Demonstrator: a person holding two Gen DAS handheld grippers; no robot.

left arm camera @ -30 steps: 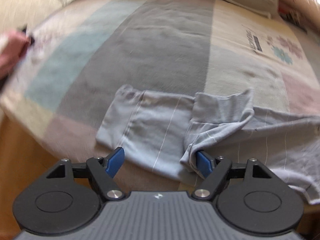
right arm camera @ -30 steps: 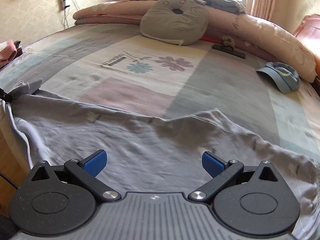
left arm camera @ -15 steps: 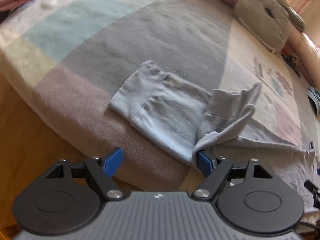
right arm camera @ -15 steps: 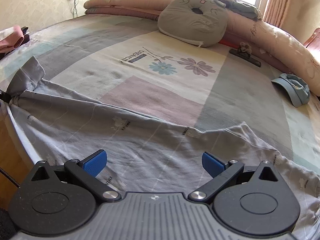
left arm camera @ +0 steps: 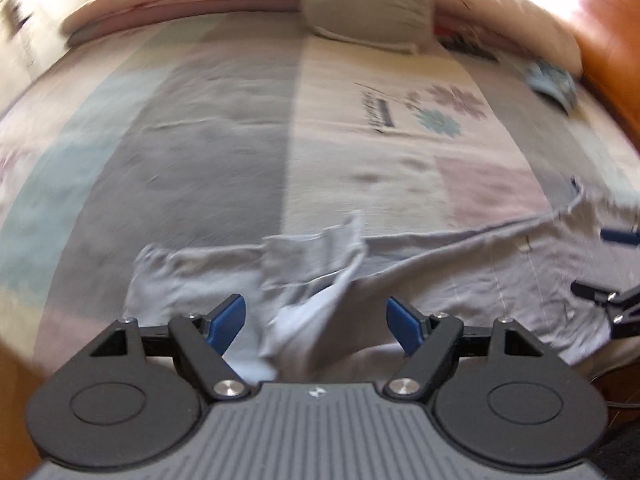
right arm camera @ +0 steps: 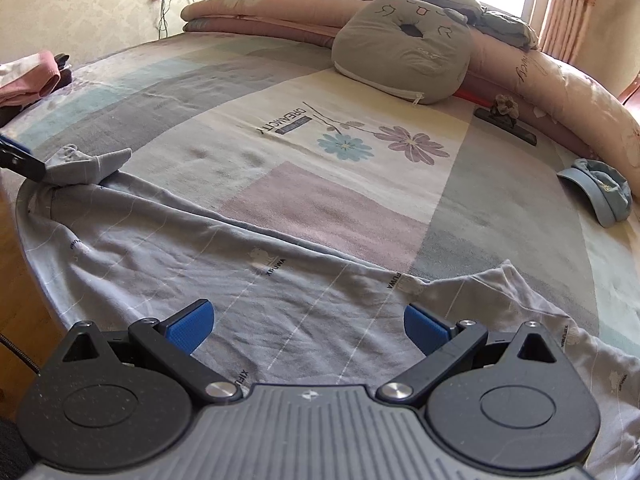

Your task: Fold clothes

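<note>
A light grey-blue garment (right arm camera: 248, 264) with thin white lines lies spread along the near edge of the bed. Its left end is bunched into a raised fold (left arm camera: 320, 280). My left gripper (left arm camera: 316, 322) is open just above this fold, with cloth lying loose between its blue pads (left arm camera: 226, 322); the view is blurred. Over the garment's middle my right gripper (right arm camera: 307, 326) is open and holds nothing. The left gripper (right arm camera: 20, 160) shows at the left edge of the right wrist view, beside the bunched end (right arm camera: 88, 166). The right gripper's pad (left arm camera: 618, 236) shows at the left wrist view's right edge.
The patchwork bedspread (right arm camera: 344, 208) stretches beyond the garment. A grey cat-face cushion (right arm camera: 404, 48) and a rolled pink quilt (right arm camera: 532, 76) lie at the head. A blue cap (right arm camera: 600, 192) sits far right, pink folded clothes (right arm camera: 28, 80) far left. The wooden bed side (right arm camera: 16, 264) drops off near left.
The left gripper has swung right and forward over the garment's bunched end, which now lies between its fingers. The right view has shifted a little; the garment lies flatter.
</note>
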